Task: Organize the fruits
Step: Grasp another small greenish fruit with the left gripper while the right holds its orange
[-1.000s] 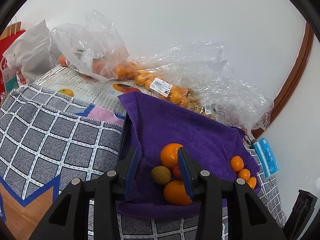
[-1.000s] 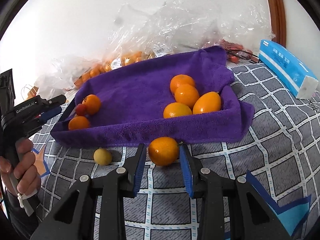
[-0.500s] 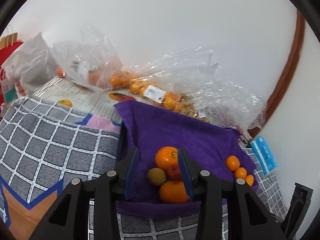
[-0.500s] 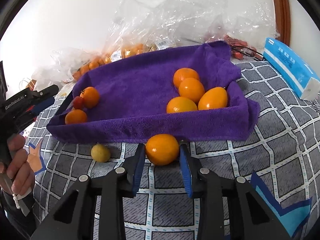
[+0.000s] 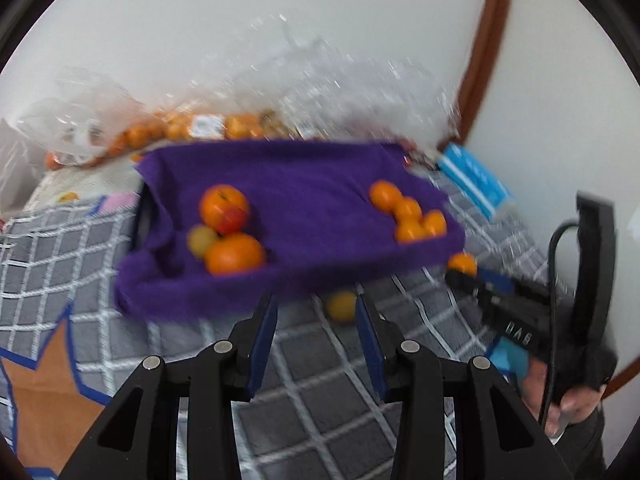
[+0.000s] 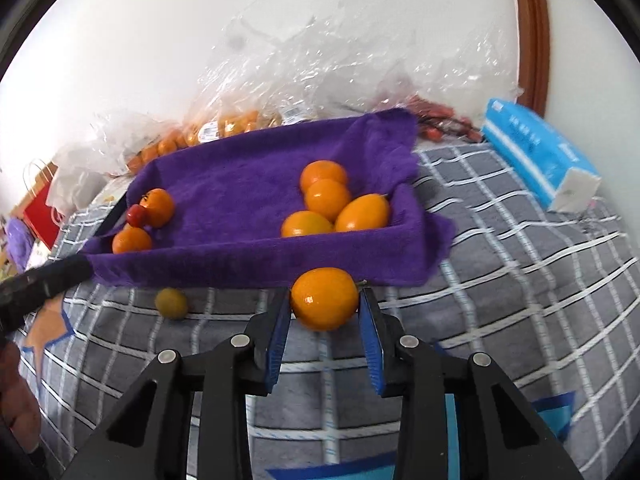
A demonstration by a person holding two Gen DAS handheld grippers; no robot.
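swinging away from the fruit cluster it was aimed at a second ago, the left tongs (image 5: 316,336) now point at the checked cloth (image 5: 328,392) in front of the purple towel (image 5: 288,196), with a small yellow-green fruit (image 5: 341,306) lying just beyond their tips. their jaws stand at a narrow gap with nothing between them, the same gap as before. that picture is smeared, so fine detail is lost. on the towel's left sit two oranges, a red fruit and a greenish one; on its right, four oranges (image 6: 332,204) huddle together.

over on the right, the right tongs (image 6: 324,320) have closed the last bit and now clamp an orange (image 6: 324,298), which a second ago lay loose between them on the cloth just in front of the towel's near edge.

so one stray is secured, probably bound for the right-hand group, and the left side looks lined up for the yellow-green stray.
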